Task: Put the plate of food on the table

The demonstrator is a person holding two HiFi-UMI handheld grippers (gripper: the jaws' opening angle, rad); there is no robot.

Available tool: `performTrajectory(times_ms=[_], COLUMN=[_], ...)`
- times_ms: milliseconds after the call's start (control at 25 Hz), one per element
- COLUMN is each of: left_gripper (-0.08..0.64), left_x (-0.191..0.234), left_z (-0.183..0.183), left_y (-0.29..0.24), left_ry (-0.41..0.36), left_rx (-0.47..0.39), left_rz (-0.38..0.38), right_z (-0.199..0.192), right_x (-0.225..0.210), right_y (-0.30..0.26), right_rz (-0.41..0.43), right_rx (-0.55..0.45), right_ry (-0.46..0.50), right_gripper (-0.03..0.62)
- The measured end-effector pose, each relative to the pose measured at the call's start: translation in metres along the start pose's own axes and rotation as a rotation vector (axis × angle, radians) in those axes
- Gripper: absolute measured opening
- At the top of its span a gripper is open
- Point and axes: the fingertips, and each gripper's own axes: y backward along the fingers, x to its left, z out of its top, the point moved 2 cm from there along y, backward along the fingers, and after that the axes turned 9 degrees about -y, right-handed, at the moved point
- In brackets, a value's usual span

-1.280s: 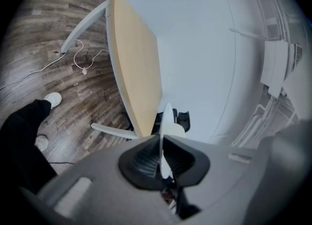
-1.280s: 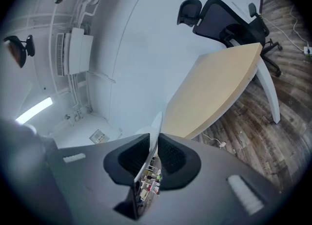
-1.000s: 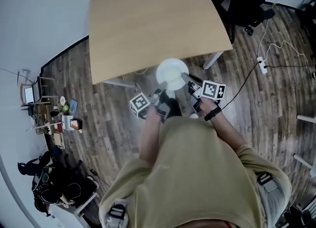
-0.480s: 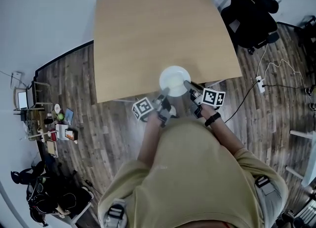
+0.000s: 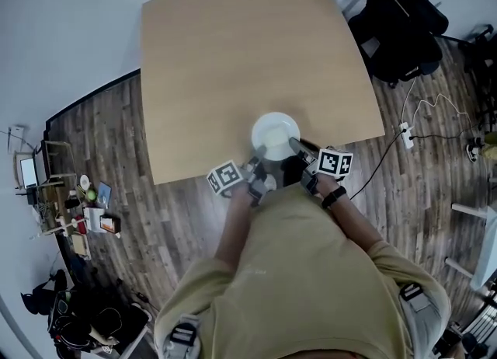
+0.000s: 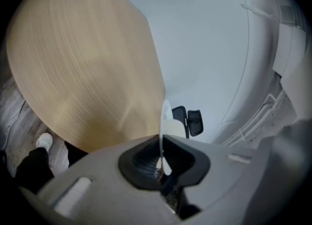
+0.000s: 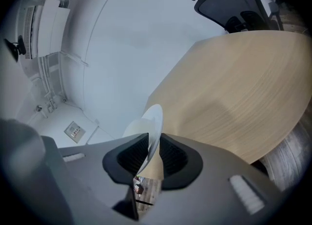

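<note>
White plate (image 5: 275, 133) at the bench's (image 5: 233, 62) near edge, per head view. Only gripper views show its rim: my left tool (image 5: 258, 163) clamps it, while the jaws of my right tool (image 5: 298, 146) are opening round it. Food unclear.

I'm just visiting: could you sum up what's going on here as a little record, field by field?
Who: a person, one gripper in each hand
Table: light wood
Plate: white, at the table's near edge; no food that I can make out
Left gripper: shut on the plate's rim
Right gripper: jaws opening, rim between them
</note>
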Motion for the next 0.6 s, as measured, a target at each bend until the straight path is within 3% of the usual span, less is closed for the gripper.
performTrajectory(times_ms=[400,600], left_gripper=[0.055,0.052], left_x=[0.035,0.044], left_z=[0.045,0.070], left_y=[-0.067,-0.103], left_ry=[-0.106,-0.097], left_rx=[0.099,0.111], left_rz=[0.151,0.193], right_z=[0.055,0.088], right_x=[-0.035,-0.057], right_y=[-0.051,-0.075], right_rz=[-0.019,-0.053], right_rx=[0.059,0.082], right_ry=[-0.026,-0.051], right_gripper=[0.070,0.072])
